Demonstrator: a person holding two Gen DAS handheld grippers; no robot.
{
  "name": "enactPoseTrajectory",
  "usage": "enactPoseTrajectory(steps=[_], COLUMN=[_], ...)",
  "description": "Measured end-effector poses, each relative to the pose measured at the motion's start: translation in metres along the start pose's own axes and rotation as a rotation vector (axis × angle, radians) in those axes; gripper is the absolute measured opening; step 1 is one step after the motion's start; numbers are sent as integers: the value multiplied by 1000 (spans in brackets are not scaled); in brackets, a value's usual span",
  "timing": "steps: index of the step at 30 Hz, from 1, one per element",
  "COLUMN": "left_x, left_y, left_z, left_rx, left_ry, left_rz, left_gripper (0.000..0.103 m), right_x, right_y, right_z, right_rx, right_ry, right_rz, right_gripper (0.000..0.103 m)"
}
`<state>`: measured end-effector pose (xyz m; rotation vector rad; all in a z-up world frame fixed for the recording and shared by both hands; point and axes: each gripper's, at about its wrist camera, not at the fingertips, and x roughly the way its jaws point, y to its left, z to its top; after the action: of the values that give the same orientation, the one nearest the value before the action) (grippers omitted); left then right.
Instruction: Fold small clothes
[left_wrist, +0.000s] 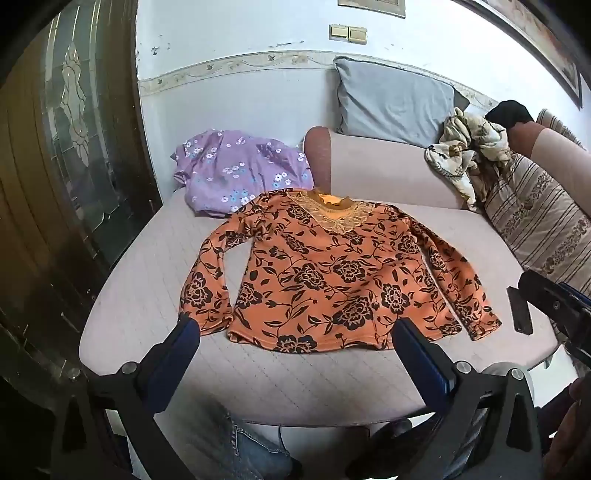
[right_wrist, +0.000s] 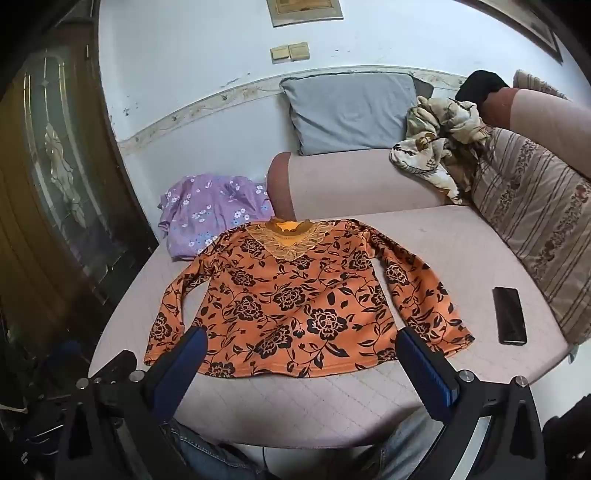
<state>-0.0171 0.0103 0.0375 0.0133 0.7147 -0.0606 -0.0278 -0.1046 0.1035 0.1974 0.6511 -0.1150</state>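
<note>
Lying flat on the pink seat (right_wrist: 436, 236), the orange top (right_wrist: 295, 295) spreads front up, collar at the far side, sleeves angled down along both flanks. At far left, a lilac cloth (right_wrist: 207, 218) sits crumpled just beyond its left shoulder. Near the hem the left claw (left_wrist: 295, 332) hovers spread wide, pinching nothing; the right claw (right_wrist: 301, 341) likewise gapes above the hem, empty. Farther right, a phone (right_wrist: 509, 315) rests beside the right cuff, apart from it, with a striped cushion (right_wrist: 535, 229) beyond.
</note>
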Motion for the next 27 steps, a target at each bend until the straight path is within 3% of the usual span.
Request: enactPoseTrajectory(steps=[5,9,27], left_x=[-3,-4,-1], left_y=[2,3,1], left_z=[4,2,-1], left_rx=[-13,-17,-10], left_ry=[-1,-5,16], left_rz=[9,7,1], left_gripper=[103,103,103], right_x=[-10,-9,-5], right_y=[6,1,5], right_z=[-6,5,2], right_rx=[-2,24,0], right_ry=[-55,-4,8], right_rz=[-19,-20,-25], right_gripper=[103,103,103])
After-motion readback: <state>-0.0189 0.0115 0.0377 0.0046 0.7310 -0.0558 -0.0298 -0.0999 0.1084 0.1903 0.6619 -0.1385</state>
